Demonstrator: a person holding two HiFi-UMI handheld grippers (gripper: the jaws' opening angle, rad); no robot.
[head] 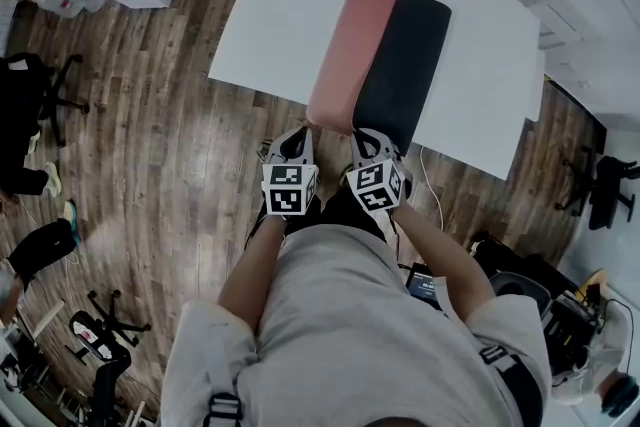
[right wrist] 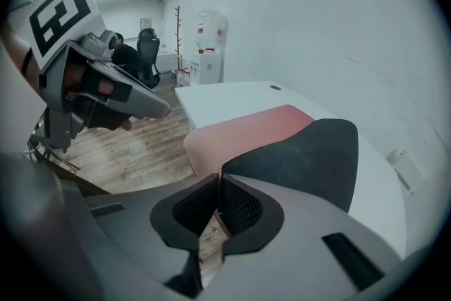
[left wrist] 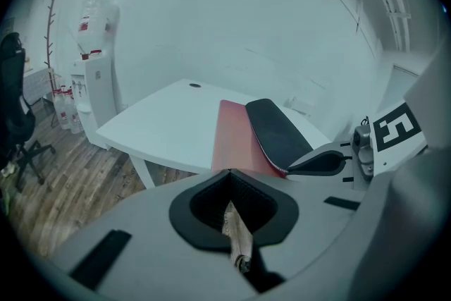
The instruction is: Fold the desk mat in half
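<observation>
A two-sided desk mat, pink on its face and black on its underside (head: pixel 345 55), lies lengthwise down the middle of the white rectangular counter (head: pixel 265 25), with its near end at the counter's front edge just ahead of both tools. Its left half rests flat with the pink face up. Its right half is raised and turned so that the black underside shows, arching up from the near right corner. The right tool (head: pixel 372 137) is clamped on that lifted edge: in the right gripper view the black flap rises straight out of the closed jaws of the right tool (right wrist: pixel 221 176), a thin reddish rim of the mat (right wrist: pixel 246 130) running into the slot between them. The left tool (head: pixel 298 137) sits at the near end of the pink half. In the left gripper view its jaws (left wrist: pixel 227 176) are pressed together, their tip meeting the mat (left wrist: pixel 232 137) close to its near left corner, though it cannot be told whether any of it is pinched there. The two tools are side by side, close together, over the brown wood-plank floor (head: pixel 150 115) in front of the counter (left wrist: pixel 162 130).
</observation>
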